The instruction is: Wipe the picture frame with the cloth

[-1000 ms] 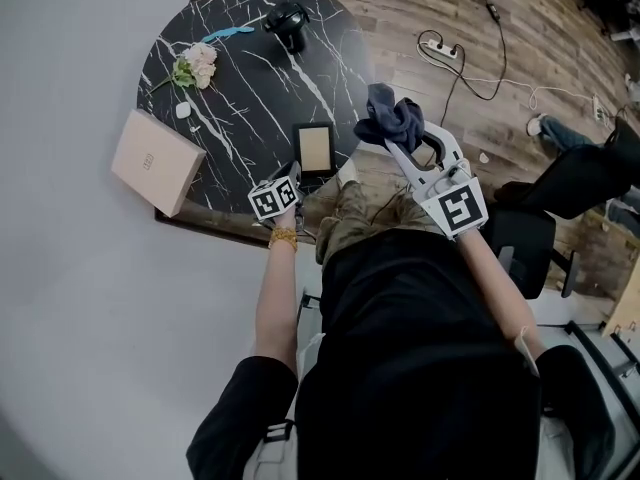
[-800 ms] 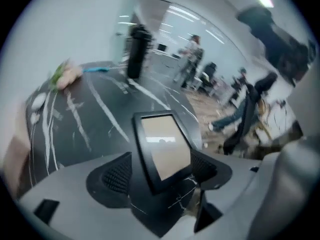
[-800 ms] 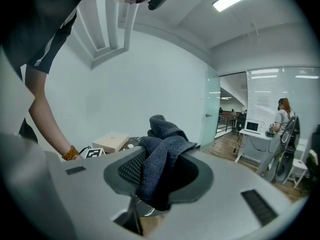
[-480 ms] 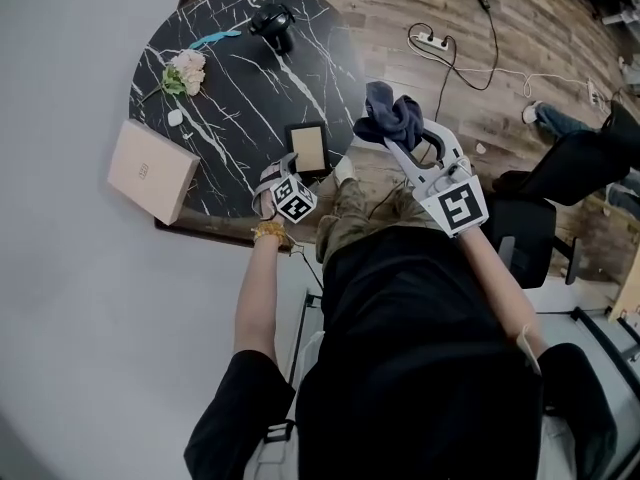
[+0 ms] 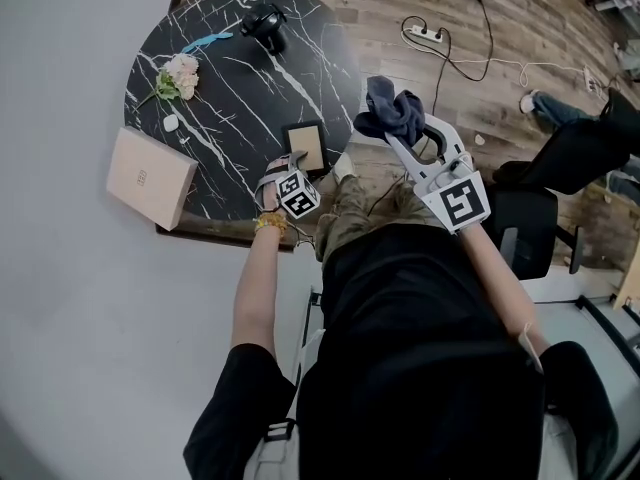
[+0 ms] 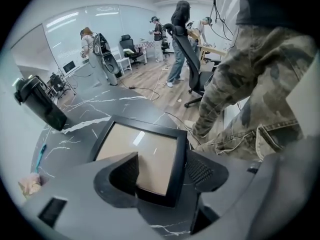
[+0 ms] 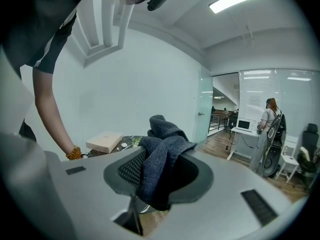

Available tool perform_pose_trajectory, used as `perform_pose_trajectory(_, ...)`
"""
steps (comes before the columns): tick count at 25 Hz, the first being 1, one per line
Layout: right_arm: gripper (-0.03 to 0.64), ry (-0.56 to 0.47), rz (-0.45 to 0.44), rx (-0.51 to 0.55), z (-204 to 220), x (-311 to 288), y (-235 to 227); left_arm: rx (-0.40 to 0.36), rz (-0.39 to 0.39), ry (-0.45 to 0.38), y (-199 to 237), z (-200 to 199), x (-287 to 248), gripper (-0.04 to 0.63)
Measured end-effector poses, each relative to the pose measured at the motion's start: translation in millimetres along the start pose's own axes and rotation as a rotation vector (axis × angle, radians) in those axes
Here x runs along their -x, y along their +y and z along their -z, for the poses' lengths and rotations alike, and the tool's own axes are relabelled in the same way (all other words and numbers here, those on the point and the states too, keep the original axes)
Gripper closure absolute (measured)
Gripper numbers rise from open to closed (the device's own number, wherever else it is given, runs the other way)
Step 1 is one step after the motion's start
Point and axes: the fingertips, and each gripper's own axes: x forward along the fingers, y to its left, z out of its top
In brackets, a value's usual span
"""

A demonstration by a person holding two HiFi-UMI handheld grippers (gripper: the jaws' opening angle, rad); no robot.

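A black picture frame (image 5: 305, 148) with a tan face lies flat at the near edge of the round black marble table (image 5: 230, 98). My left gripper (image 5: 289, 175) points steeply down over its near end. In the left gripper view the frame (image 6: 145, 146) sits between the jaws of the left gripper (image 6: 162, 171), one pad over the tan face and the other outside the right border. The jaws are closing and do not press on it. My right gripper (image 5: 400, 133) hangs off the table's right edge, shut on a dark blue cloth (image 5: 392, 111). The cloth (image 7: 162, 154) bunches out of the right gripper (image 7: 160, 176).
On the table are a beige box (image 5: 150, 177) at the left edge, a flower sprig (image 5: 178, 73), a small white object (image 5: 171, 122), a blue item (image 5: 208, 40) and a black bottle (image 5: 262, 23) at the far side. A power strip (image 5: 425, 36) lies on the wooden floor.
My left gripper has rolled about its own line and shifted to the frame's near end, and its jaws have gone from shut to open. The right gripper and cloth have stayed put.
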Motion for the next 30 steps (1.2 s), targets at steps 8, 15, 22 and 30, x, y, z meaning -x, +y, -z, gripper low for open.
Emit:
perform_pose_trajectory(8, 0.503, -0.008, 0.005, -0.005, -2.3, -1.6, 1.5, -0.053, -0.017, 0.012, -6.5, 1.8, 0.9, 0.399)
perform_pose_trajectory(15, 0.503, -0.002, 0.003, -0.005, -1.3, -2.3, 1.8, 0.061, -0.071, -0.021, 0.6, 3.7, 16.7, 0.528)
perform_pose_trajectory(22, 0.503, -0.01, -0.011, -0.021, -2.1, -9.8, 5.5, 0.107, -0.215, -0.074, 28.5, -3.0, 61.8, 0.528)
perform_pose_trajectory(30, 0.503, -0.043, -0.143, -0.251, 9.3, -45.9, 14.9, 0.007, -0.422, -0.183, 58.3, -43.7, 136.7, 0.528)
